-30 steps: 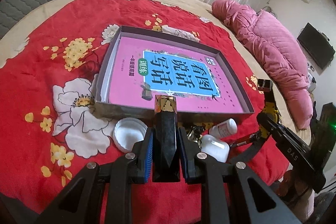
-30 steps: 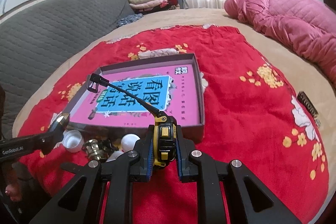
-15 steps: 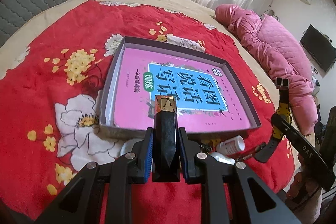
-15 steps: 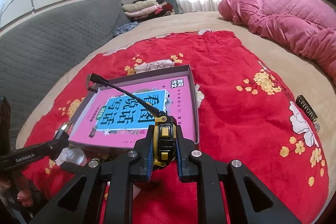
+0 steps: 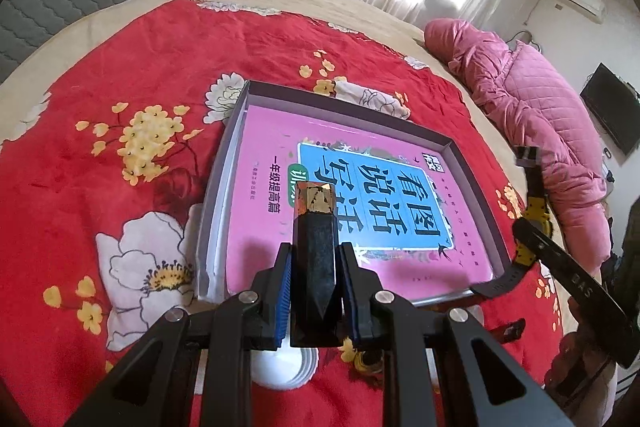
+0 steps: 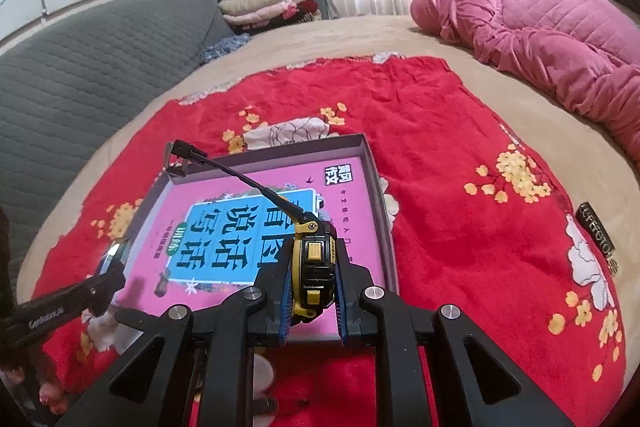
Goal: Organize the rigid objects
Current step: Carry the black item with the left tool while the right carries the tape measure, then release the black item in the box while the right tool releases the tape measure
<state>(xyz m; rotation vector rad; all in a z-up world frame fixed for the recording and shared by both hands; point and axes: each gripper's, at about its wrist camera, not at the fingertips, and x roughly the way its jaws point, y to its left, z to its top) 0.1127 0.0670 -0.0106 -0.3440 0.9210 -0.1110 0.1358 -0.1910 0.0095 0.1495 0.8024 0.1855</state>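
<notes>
My left gripper [image 5: 316, 253] is shut on a black faceted bar with a gold end [image 5: 314, 227], held over the near edge of a shallow grey box [image 5: 240, 123]. A pink book [image 5: 372, 211] lies flat inside the box. My right gripper [image 6: 315, 265] is shut on a black and yellow wristwatch [image 6: 314, 255]; its strap [image 6: 236, 179] sticks out over the same box [image 6: 372, 167] and book [image 6: 224, 227]. Each view catches the other gripper: the right one [image 5: 560, 263] at the box's right corner, the left one [image 6: 84, 293] at its left corner.
The box sits on a red flowered blanket [image 5: 100, 107] on a bed. A white round lid [image 5: 280, 367] lies under my left gripper. A dark oblong object [image 6: 598, 237] rests on the blanket to the right. A pink quilt [image 6: 540, 27] is heaped far right, a grey padded headboard [image 6: 80, 67] left.
Both grippers have moved forward, now over the box's near edge. The small bottle and lids in front of the box have slid beneath the grippers. Both grips are unchanged.
</notes>
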